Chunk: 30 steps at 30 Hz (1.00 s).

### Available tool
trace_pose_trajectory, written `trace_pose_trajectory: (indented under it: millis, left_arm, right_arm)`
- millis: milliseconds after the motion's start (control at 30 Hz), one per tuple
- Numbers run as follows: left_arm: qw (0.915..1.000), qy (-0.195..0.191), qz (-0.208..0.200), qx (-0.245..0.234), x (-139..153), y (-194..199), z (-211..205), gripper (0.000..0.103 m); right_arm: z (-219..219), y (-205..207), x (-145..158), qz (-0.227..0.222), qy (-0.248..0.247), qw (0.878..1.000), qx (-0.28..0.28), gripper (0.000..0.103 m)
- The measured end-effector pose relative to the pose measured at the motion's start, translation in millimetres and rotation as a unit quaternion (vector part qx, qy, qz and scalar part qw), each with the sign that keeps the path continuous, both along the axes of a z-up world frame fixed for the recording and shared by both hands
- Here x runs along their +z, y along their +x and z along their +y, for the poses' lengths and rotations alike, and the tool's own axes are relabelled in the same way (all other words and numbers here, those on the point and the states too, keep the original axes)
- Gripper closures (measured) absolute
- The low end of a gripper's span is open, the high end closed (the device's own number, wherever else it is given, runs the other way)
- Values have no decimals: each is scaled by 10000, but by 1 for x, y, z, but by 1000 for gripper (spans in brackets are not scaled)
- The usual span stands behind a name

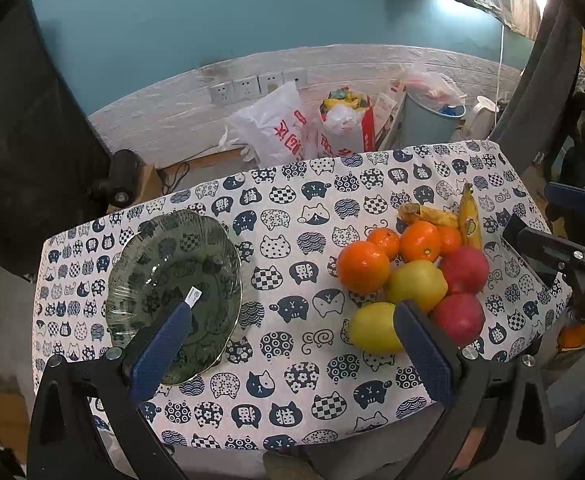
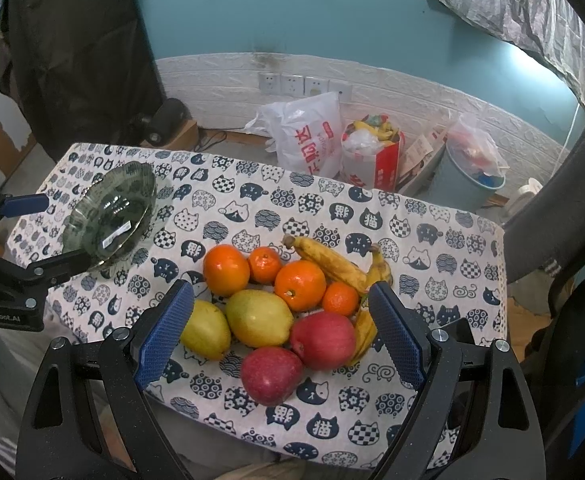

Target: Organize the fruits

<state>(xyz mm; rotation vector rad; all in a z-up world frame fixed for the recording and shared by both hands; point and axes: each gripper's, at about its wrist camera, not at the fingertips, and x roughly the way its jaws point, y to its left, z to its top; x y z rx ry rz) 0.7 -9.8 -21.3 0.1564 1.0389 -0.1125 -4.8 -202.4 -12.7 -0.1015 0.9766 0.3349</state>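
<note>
A pile of fruit lies on the cat-print tablecloth (image 2: 252, 216): oranges (image 2: 226, 265), small tangerines (image 2: 265, 264), two yellow-green mangoes (image 2: 258, 318), two red apples (image 2: 323, 339) and bananas (image 2: 332, 262). The pile also shows at the right of the left wrist view, with an orange (image 1: 362, 266). A green glass bowl (image 1: 172, 280) stands empty at the left, also in the right wrist view (image 2: 112, 216). My left gripper (image 1: 292, 314) is open and empty, between bowl and fruit. My right gripper (image 2: 280, 292) is open and empty, above the fruit pile.
Behind the table stand plastic bags (image 2: 312, 136), a red-and-white carton (image 2: 372, 152) and a blue bin (image 2: 468, 176) against a white brick wall with sockets. A black lamp (image 2: 164, 120) sits at the back left. The table's front edge is close to both grippers.
</note>
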Motion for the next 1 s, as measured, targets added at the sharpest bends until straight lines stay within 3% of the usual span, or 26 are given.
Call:
trace_pose_trajectory:
  millis: [1000]
  left_arm:
    - [10000,30,17,-13,-3,0,3,1]
  right_arm:
    - [2,0,-2,85,-27,9999,56,16]
